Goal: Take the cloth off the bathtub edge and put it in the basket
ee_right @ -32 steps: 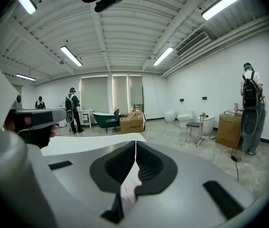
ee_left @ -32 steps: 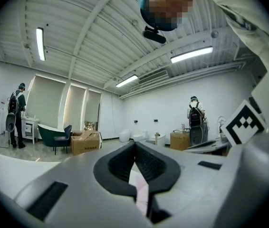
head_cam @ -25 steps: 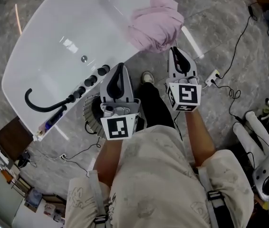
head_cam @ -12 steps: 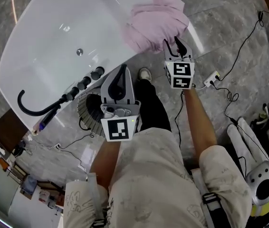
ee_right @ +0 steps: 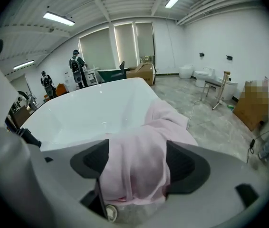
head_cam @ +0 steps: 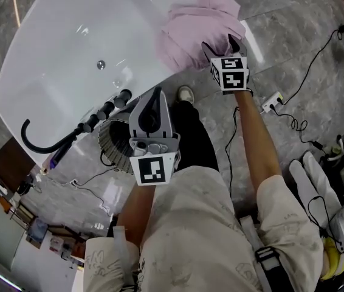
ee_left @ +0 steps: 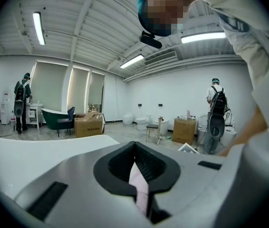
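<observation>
A crumpled pink cloth (head_cam: 196, 32) hangs over the near edge of the white bathtub (head_cam: 68, 47). My right gripper (head_cam: 219, 44) reaches down onto it. Its jaws have just been opening and now stand wide, with a fold of the cloth (ee_right: 139, 127) between them and not pinched. My left gripper (head_cam: 154, 96) is held close to the body with its jaws together and nothing in them. Just below and to its left, a dark round basket (head_cam: 112, 143) stands on the floor beside the tub.
A black curved faucet hose (head_cam: 44, 140) and knobs (head_cam: 108, 108) sit on the tub's near end. A power strip with cables (head_cam: 273, 99) lies on the stone floor at right. A white device (head_cam: 336, 218) stands at lower right. My shoe (head_cam: 186, 94) is by the tub.
The right gripper has moved forward and down from beside the tub onto the cloth, and its jaws have opened around a fold. The left gripper has sunk slightly.
</observation>
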A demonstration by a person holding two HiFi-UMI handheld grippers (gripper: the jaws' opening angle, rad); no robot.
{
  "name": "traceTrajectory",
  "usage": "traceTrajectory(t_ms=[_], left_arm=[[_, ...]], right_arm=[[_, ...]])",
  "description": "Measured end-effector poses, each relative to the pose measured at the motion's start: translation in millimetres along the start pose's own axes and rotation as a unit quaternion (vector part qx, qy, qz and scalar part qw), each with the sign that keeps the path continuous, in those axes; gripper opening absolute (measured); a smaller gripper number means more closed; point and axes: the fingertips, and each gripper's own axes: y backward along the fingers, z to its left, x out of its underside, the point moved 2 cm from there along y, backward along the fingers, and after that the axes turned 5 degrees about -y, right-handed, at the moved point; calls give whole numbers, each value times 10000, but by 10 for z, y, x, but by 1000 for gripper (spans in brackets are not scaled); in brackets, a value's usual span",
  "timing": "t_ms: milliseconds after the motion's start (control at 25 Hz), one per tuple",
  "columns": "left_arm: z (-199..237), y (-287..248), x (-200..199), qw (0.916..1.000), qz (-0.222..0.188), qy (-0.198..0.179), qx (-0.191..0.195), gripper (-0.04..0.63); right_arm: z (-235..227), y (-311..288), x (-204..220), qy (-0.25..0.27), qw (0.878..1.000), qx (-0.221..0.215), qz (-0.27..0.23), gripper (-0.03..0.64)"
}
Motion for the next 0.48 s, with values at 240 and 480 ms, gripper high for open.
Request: traceTrajectory(t_ms=[240, 480], left_arm=[[44, 30, 49, 9999, 55, 69, -107, 3], [68, 107, 84, 9998, 68, 120, -156, 3]], right_arm=[[-60, -288, 138, 72, 9978, -105, 651, 344], [25, -292, 145, 167, 9978, -212, 610, 302]])
